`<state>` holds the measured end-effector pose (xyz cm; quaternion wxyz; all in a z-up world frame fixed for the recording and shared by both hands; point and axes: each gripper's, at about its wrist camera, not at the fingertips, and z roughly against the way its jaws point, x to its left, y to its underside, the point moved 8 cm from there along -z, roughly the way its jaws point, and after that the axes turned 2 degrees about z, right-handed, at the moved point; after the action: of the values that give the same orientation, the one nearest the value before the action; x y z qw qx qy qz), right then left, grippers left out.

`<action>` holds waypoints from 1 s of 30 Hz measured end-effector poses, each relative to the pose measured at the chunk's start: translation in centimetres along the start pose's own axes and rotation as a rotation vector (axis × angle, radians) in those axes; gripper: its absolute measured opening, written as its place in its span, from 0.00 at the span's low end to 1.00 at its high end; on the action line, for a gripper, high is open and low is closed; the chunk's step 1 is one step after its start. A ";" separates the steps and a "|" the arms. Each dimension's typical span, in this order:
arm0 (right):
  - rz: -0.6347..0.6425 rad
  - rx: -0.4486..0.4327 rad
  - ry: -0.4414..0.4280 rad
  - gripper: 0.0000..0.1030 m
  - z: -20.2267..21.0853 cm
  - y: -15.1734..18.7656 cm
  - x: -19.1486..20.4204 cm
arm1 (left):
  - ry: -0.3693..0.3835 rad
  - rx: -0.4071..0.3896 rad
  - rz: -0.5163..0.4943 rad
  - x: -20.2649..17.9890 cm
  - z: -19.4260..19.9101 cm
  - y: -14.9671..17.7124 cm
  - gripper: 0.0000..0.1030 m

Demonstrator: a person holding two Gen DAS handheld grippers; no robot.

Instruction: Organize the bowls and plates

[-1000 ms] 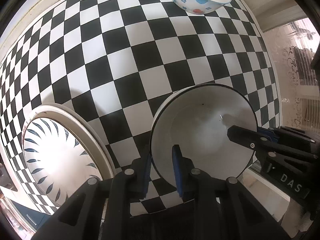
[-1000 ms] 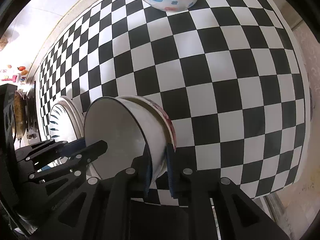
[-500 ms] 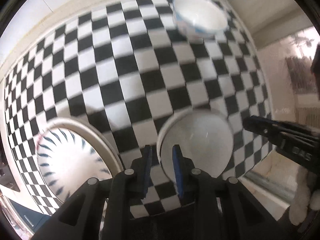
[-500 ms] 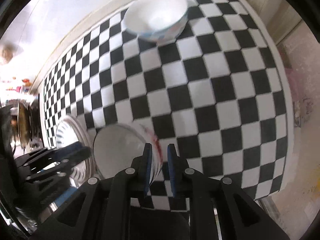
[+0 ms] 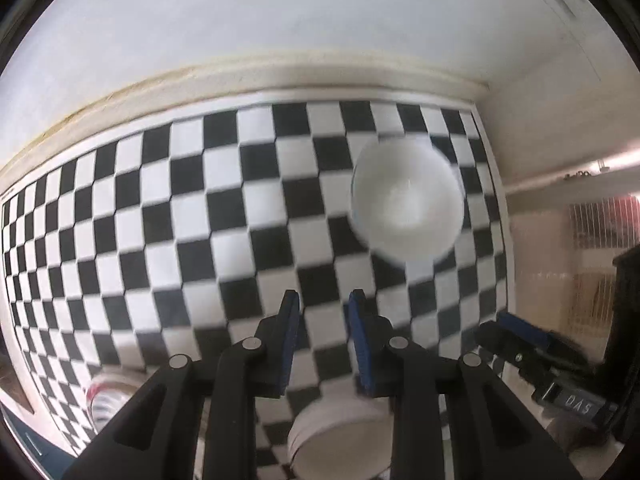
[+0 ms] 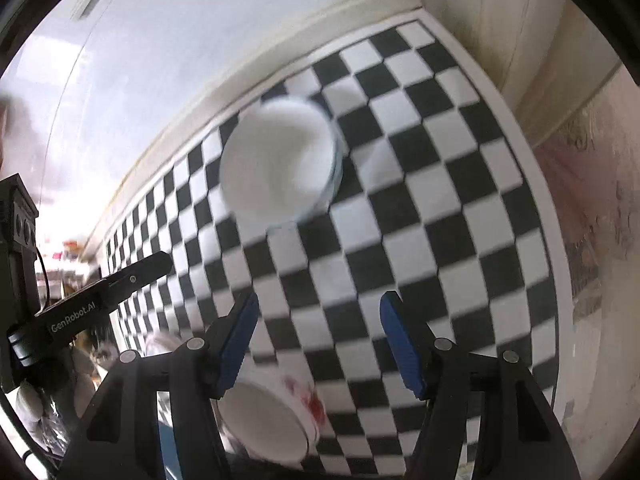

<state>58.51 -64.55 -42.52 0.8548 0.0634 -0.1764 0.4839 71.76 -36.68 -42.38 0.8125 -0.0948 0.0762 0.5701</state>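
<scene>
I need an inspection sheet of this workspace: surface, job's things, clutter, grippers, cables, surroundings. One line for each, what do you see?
Surface: checkered cloth, black and white, covering the table up to the wall.
Job's things: far white bowl standing alone near the wall; near white bowl with red marks on its outside, low between the grippers; patterned plate at the lower left, mostly hidden.
Clutter: nothing seen on the cloth.
Grippers: left gripper jaws narrow and opening, nothing between them; right gripper jaws wide and opening, nothing between them.
Cables: thin black cable by the left gripper's body.
Surroundings: white wall behind the table.
</scene>
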 end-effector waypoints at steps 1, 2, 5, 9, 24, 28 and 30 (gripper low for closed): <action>-0.006 -0.010 -0.002 0.64 -0.1 -0.9 -0.2 | 0.000 -0.003 -0.002 -0.4 -0.4 -1.1 0.23; -0.015 -0.021 0.002 0.64 -0.3 -2.1 -0.4 | -0.005 -0.001 -0.004 -0.7 -0.7 -1.8 0.23; -0.037 -0.026 0.011 0.64 -1.3 -4.5 -0.9 | -0.011 0.008 -0.010 -1.5 -1.9 -3.6 0.23; -0.061 -0.005 0.003 0.64 -3.1 -6.7 -1.1 | -0.030 0.039 -0.024 -1.9 -4.2 -5.2 0.23; -0.061 0.104 0.014 0.54 -9.5 -8.2 -1.0 | -0.001 0.124 -0.061 -2.3 -9.6 -5.9 0.22; -0.070 0.119 0.001 0.12 -10.3 -8.1 -1.1 | 0.029 0.130 -0.054 -2.6 -10.1 -5.9 0.18; -0.060 0.111 0.012 0.12 -10.4 -8.2 -0.9 | 0.047 0.137 -0.047 -2.9 -10.3 -5.8 0.18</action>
<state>67.52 -66.64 -52.05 0.8652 0.1131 -0.1420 0.4674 76.04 -43.70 -51.28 0.8282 -0.0541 0.1319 0.5420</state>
